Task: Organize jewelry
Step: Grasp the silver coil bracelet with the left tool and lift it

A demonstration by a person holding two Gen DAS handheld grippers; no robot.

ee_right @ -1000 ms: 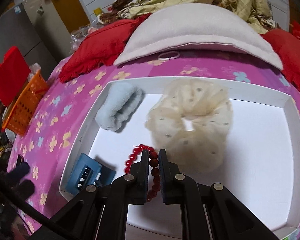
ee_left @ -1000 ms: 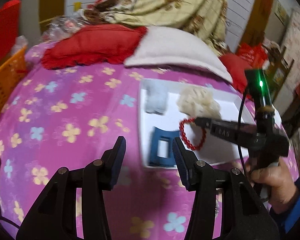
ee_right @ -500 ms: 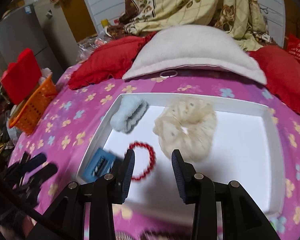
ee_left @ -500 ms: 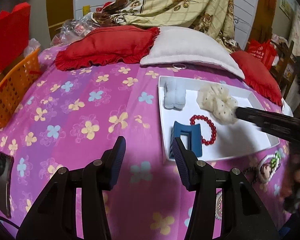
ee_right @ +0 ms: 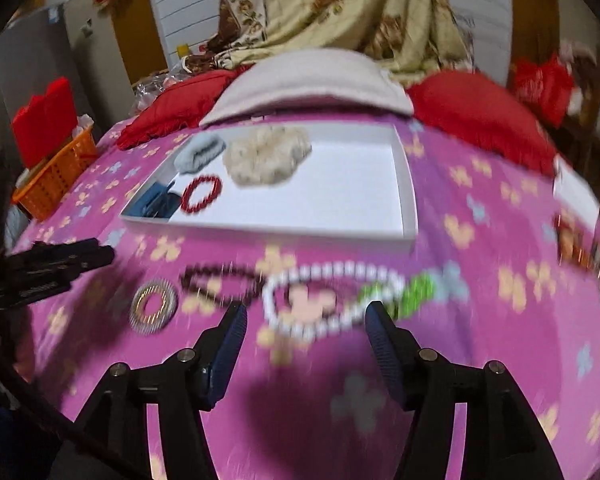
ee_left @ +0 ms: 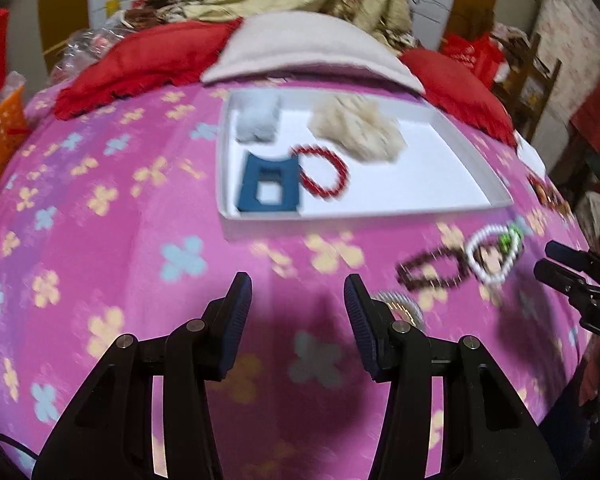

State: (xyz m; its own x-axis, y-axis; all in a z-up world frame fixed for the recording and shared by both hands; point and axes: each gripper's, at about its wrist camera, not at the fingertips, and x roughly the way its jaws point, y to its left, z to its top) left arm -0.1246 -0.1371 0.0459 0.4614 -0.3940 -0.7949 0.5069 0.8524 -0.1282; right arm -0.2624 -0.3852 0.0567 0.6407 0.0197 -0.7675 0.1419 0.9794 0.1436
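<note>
A white tray [ee_left: 472,184] [ee_right: 406,184] on the pink flowered bedspread holds a red bead bracelet [ee_left: 322,174] [ee_right: 201,194], a blue hair claw [ee_left: 270,188], a cream scrunchie [ee_right: 266,154] and a pale blue scrunchie [ee_left: 258,122]. In front of the tray lie a white bead necklace [ee_right: 332,300] [ee_left: 492,258], a dark bead bracelet [ee_right: 220,282] [ee_left: 430,272] and a silver coil ring [ee_right: 154,308]. My right gripper [ee_right: 304,338] is open and empty just before the white necklace. My left gripper [ee_left: 298,312] is open and empty over the bedspread.
Red cushions [ee_left: 140,64] and a grey pillow [ee_right: 308,84] lie behind the tray. An orange basket [ee_right: 56,176] stands at the left edge of the bed. More trinkets [ee_right: 584,252] lie at the right edge.
My right gripper opened, let the red bracelet go in the tray, and pulled back to the loose jewelry in front. My left gripper swung right.
</note>
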